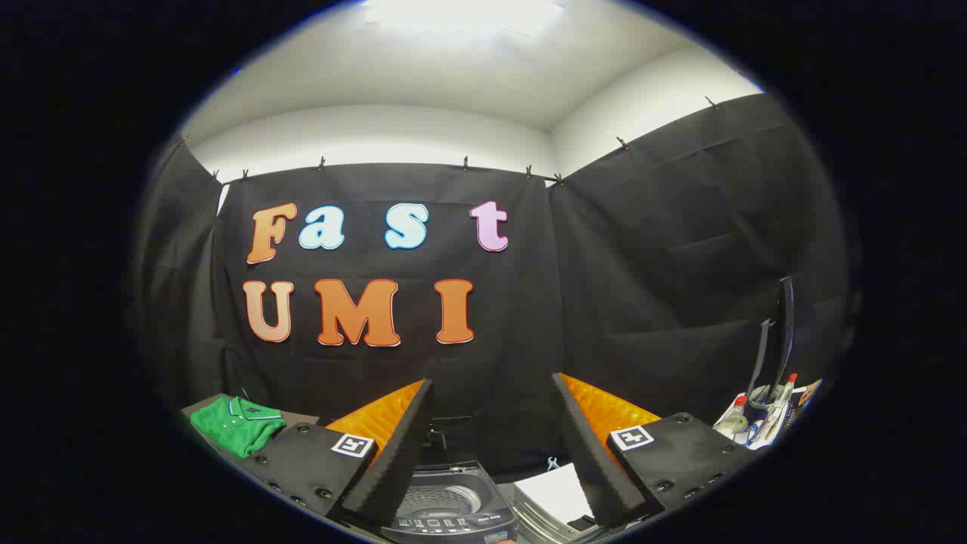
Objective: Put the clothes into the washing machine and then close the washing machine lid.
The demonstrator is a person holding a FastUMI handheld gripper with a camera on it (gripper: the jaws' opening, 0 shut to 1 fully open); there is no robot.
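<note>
Jaws hanging released above the open washing machine, nothing taken up yet.

The gripper (491,446) is hovering high with its jaws spread wide and holding nothing; the washing machine (446,510) is sitting just ahead, between the fingers, its lid raised and its drum showing, so it is likely standing ready to receive a load; the green shirt (236,425) is lying folded off to the left on the tabletop (298,417), well apart from the machine; judging by this, the fetching is waiting to begin; some bottles (759,415) are crowding the far right.
</note>
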